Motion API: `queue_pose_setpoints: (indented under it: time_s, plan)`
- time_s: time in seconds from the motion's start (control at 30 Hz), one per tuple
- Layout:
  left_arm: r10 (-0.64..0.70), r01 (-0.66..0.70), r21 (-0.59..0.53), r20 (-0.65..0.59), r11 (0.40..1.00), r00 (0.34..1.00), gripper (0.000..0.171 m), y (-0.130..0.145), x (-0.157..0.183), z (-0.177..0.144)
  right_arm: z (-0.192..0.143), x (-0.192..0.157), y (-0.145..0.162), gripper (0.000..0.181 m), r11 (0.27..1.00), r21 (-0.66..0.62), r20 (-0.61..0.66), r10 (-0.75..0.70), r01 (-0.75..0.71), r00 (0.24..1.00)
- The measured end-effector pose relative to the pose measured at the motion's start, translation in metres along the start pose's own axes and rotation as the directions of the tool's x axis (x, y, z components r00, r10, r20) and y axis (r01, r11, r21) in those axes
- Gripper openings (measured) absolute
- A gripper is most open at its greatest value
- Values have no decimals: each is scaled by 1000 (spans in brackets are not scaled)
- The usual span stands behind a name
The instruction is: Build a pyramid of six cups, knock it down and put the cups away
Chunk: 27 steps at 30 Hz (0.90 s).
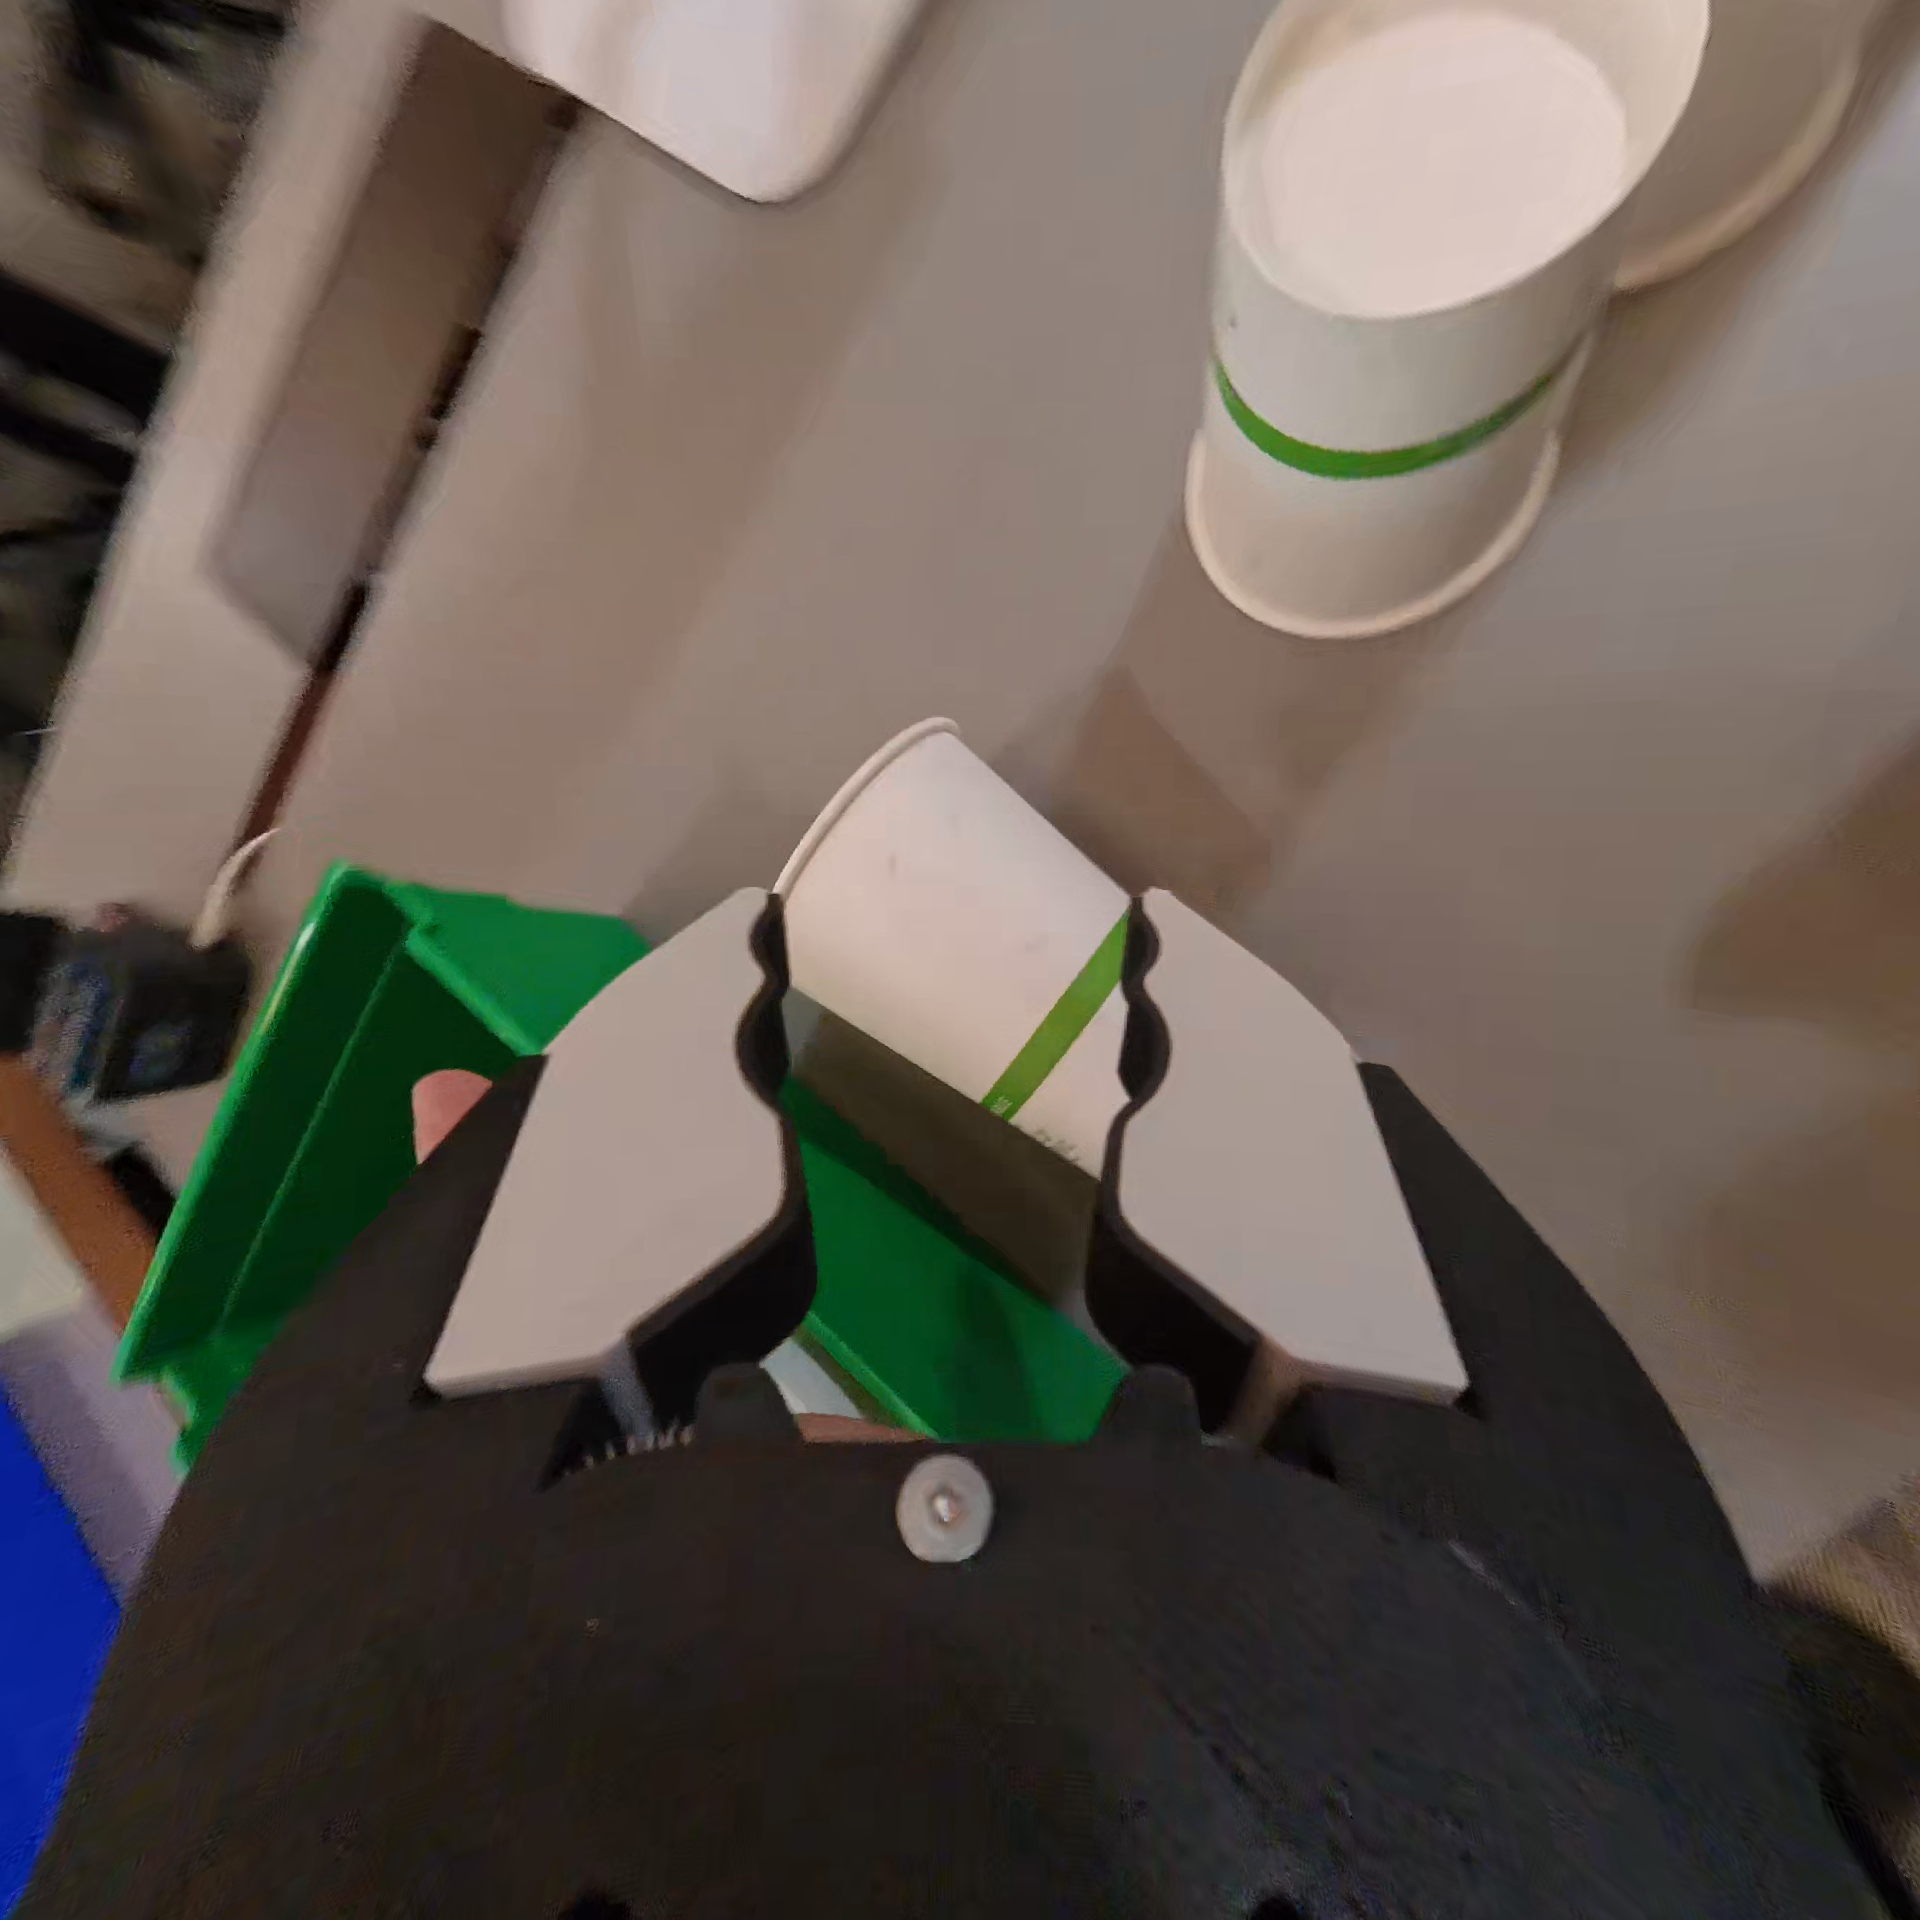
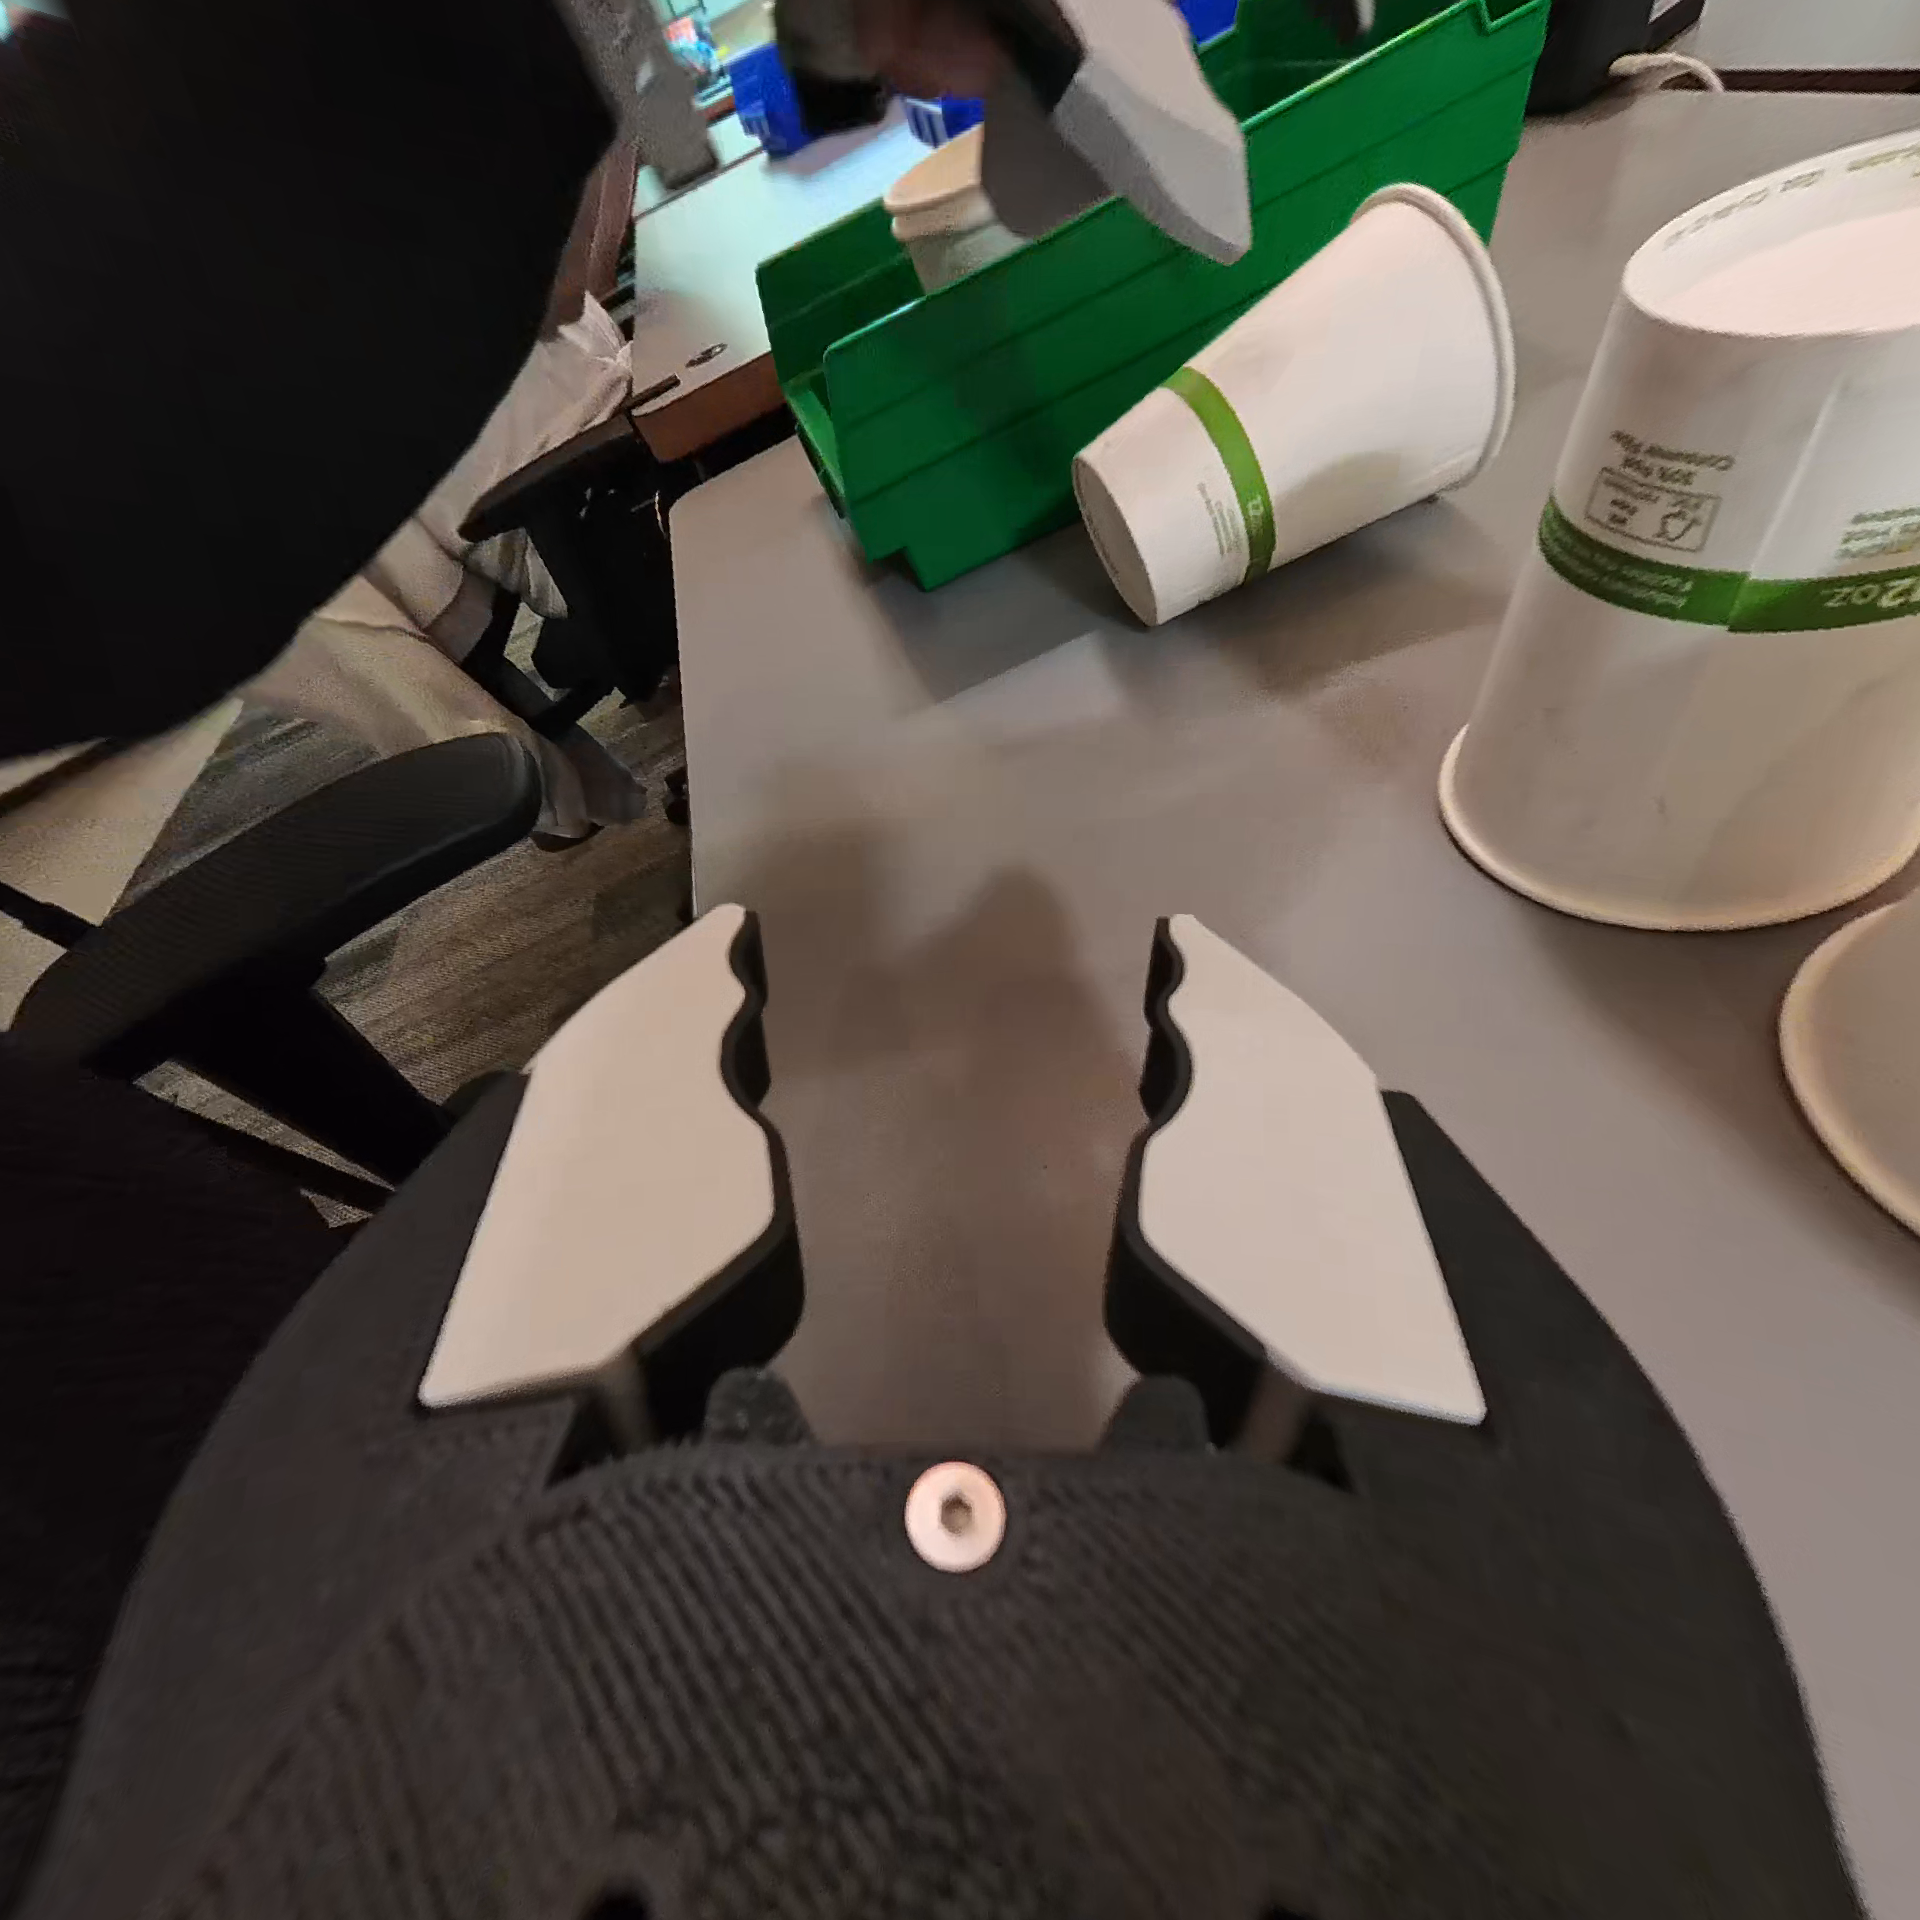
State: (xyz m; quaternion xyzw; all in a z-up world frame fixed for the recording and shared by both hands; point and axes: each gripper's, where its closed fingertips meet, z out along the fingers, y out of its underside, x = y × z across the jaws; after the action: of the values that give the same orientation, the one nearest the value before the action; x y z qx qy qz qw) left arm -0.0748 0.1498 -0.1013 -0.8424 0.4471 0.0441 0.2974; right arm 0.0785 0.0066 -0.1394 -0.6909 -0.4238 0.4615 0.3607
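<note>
The right gripper (image 2: 956, 935) hovers low over the bare grey table (image 2: 935, 748), jaws spread with nothing between them. Far ahead a paper cup (image 2: 1309, 405) lies on its side against a green bin (image 2: 997, 416) — another cup (image 2: 1704, 561) stands upside down at right, near a plate (image 2: 1860, 1060). The left gripper (image 2: 1132, 145) hangs above the bin.

A white paper cup (image 2: 1299, 405) with a green band lies tipped on its side on the grey table (image 2: 1039, 790), rim propped against the green bin (image 2: 1039, 343); a second banded cup (image 2: 1704, 582) stands upside down near the right edge.
</note>
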Motion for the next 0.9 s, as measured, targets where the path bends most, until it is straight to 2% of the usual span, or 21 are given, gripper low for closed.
queue_pose_setpoints:
  time_s: [0.07, 0.17, 0.23, 0.3, 0.4, 0.47, 0.53, 0.63, 0.7, 0.77, 0.83, 0.9]
  plan:
    - [30, -42, -78, -140, 996, 990, 57, -4, -5, 15, -1, 1, -2, 72, 1000, 6, -5, -1, 1, 1000]
    - [38, -73, -138, -236, 988, 971, 50, -11, -18, 44, -5, 4, -5, 72, 1000, 17, -25, -10, 10, 1000]
    - [-1, -72, -189, -360, 979, 933, 52, -8, -8, 61, -8, 7, -6, 71, 1000, 28, -32, 5, -4, 999]
    - [-71, -45, -229, -476, 972, 876, 45, -8, 6, 67, -12, 10, -7, 71, 999, 43, -34, 27, -26, 999]
    - [-71, -123, -336, -510, 934, 857, 16, 12, 12, 68, -19, 14, -7, 71, 996, 60, -33, 61, -59, 998]
    - [-122, -125, -386, -555, 914, 823, 9, 19, 21, 60, -24, 18, -6, 71, 995, 65, -33, 84, -82, 996]
    - [-150, -104, -387, -571, 916, 807, 7, 18, 24, 51, -28, 20, -6, 70, 992, 74, -33, 106, -103, 994]
    - [-154, -33, -308, -560, 951, 814, 7, 8, 16, 33, -35, 20, -9, 69, 988, 99, -34, 126, -122, 991]
    - [-171, 76, -189, -560, 979, 811, 6, -8, 8, 13, -38, 21, -13, 68, 986, 114, -40, 125, -120, 991]
    - [-182, 193, -38, -542, 981, 820, 5, -24, -3, -12, -38, 20, -14, 68, 986, 118, -43, 120, -115, 992]
    - [-195, 296, 126, -510, 947, 838, 5, -34, -13, -39, -36, 18, -13, 68, 988, 113, -42, 115, -110, 993]
    - [-243, 393, 270, -456, 879, 856, 5, -38, -24, -60, -34, 14, -14, 68, 988, 111, -34, 108, -104, 994]
